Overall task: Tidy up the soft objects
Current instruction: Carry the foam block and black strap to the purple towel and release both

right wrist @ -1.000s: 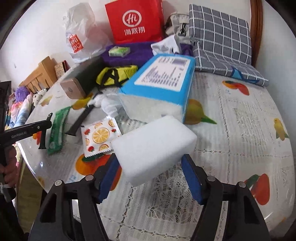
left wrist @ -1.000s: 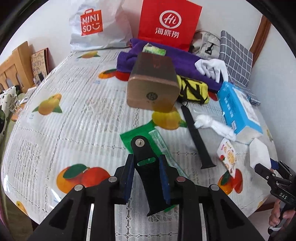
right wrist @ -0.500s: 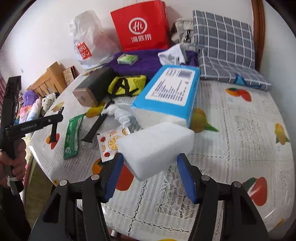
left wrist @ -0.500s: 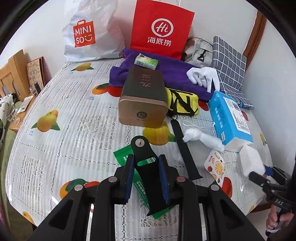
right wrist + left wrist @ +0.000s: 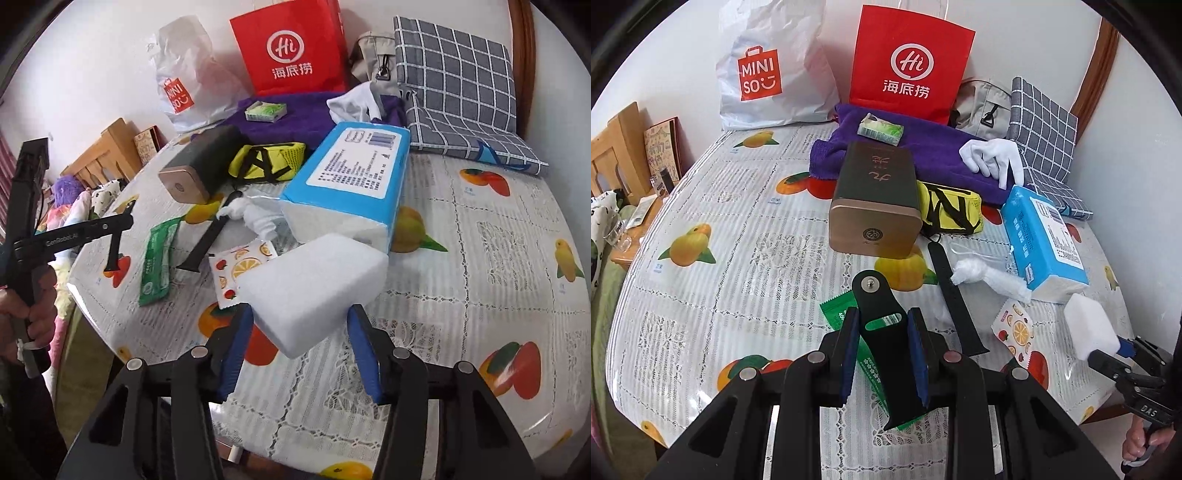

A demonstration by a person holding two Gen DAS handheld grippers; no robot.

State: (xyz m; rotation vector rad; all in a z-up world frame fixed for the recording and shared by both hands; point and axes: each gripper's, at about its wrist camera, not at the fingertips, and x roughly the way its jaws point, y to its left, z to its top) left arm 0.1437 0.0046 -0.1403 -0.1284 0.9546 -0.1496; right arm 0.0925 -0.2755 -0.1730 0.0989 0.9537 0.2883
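Left-wrist view. Left gripper (image 5: 882, 339): blue pads clenched on a black watch strap half (image 5: 882, 343), pin end at 12 o'clock, raised over a green wet-wipe sachet (image 5: 842, 314), probably lifted for sorting. Second strap half (image 5: 955, 299) lies on the fruit-print tablecloth (image 5: 738, 258) at 2 o'clock. Bronze tin (image 5: 877, 206) at 12.

Right-wrist view. Right gripper (image 5: 300, 334): jaws have just been closing on a white sponge block (image 5: 314, 284); both pads look pressed to its near end, far end projecting toward 12. Blue tissue pack (image 5: 351, 173) just behind it. Purple towel (image 5: 288, 118), far at 12, already bears soft items, so a likely gathering spot.
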